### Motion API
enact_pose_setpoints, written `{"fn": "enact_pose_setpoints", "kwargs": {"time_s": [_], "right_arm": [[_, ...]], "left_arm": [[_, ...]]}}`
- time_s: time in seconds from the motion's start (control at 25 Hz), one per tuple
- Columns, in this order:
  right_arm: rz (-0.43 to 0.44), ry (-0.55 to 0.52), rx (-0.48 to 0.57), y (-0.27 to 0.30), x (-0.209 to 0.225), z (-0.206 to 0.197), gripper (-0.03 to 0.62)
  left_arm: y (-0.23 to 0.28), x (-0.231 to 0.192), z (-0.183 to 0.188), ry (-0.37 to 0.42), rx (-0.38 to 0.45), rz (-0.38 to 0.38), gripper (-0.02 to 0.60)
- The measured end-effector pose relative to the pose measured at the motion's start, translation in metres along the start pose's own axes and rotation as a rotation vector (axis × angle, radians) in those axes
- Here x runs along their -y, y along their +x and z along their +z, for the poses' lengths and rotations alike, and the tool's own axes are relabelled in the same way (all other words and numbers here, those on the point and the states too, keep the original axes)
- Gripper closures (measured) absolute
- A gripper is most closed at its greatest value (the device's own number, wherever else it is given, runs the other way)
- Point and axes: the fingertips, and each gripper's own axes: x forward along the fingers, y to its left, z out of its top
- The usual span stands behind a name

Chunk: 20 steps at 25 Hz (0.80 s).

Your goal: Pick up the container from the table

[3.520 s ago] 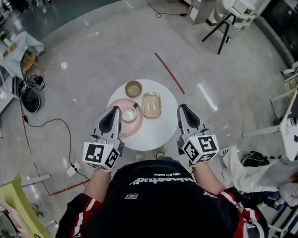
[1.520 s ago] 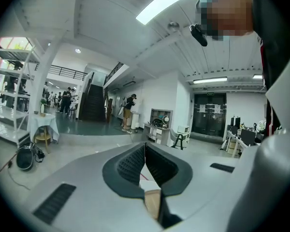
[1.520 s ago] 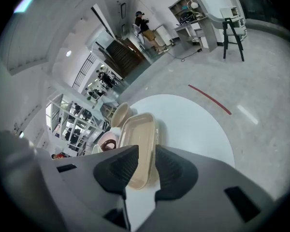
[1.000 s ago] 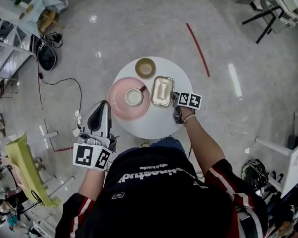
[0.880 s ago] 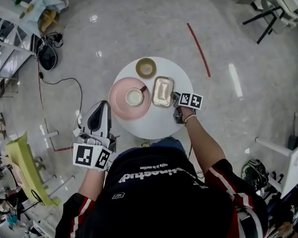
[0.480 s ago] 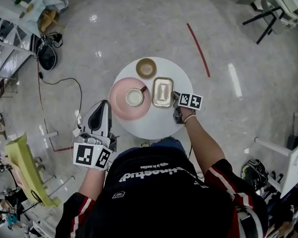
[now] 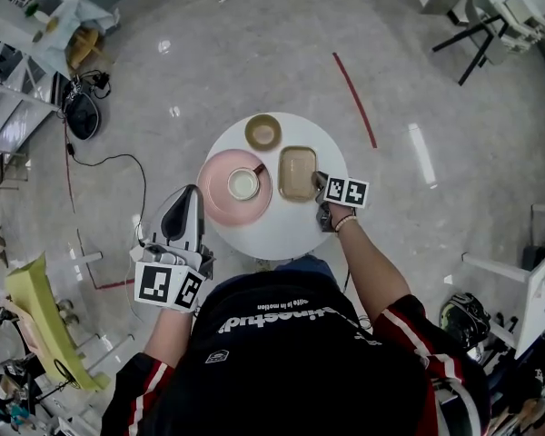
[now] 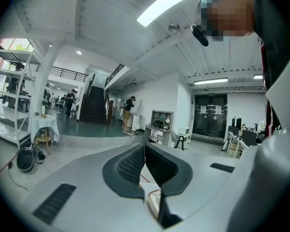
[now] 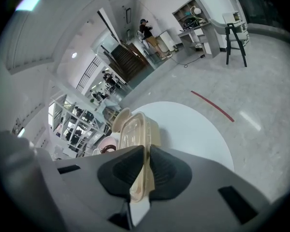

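Note:
A beige rectangular container [image 7: 295, 173] sits on the round white table [image 7: 286, 234], right of centre. My right gripper [image 7: 321, 183] is at its near right corner, and its jaws have just been closing with the rim between them. In the right gripper view the pads press on that rim at my right gripper [image 9: 146, 151], and the container [image 9: 134, 129] hangs tilted, its held side off the tabletop. My left gripper [image 7: 189, 193] hangs back beside the table's left edge. In its own view my left gripper [image 8: 145, 146] has its pads touching and nothing between them.
A pink plate [image 7: 218, 205] carrying a white cup [image 7: 243, 183] lies left of the container. A tan bowl [image 7: 263, 132] stands at the table's far side. On the floor are a red tape line [image 7: 354, 98] and a cable [image 7: 118, 163].
The right gripper's jaws closed on the container's near right rim, and that side has risen a little. The left gripper has kept still.

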Motion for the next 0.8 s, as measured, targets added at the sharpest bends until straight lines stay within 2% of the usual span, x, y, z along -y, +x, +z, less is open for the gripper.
{"fn": "enact_pose_setpoints", "kwargs": {"time_s": [0.48,0.8], "right_arm": [[-0.010,-0.133,0.083,-0.048,-0.029,0.004,0.542],[0.024,-0.203,0.169,-0.094,-0.063,0.013,0.542]], "left_arm": [[-0.018,0.014,0.015,0.003,0.045,-0.062,0.557],[-0.031,0.026,0.025,0.001,0.079,-0.105,0.557]]}}
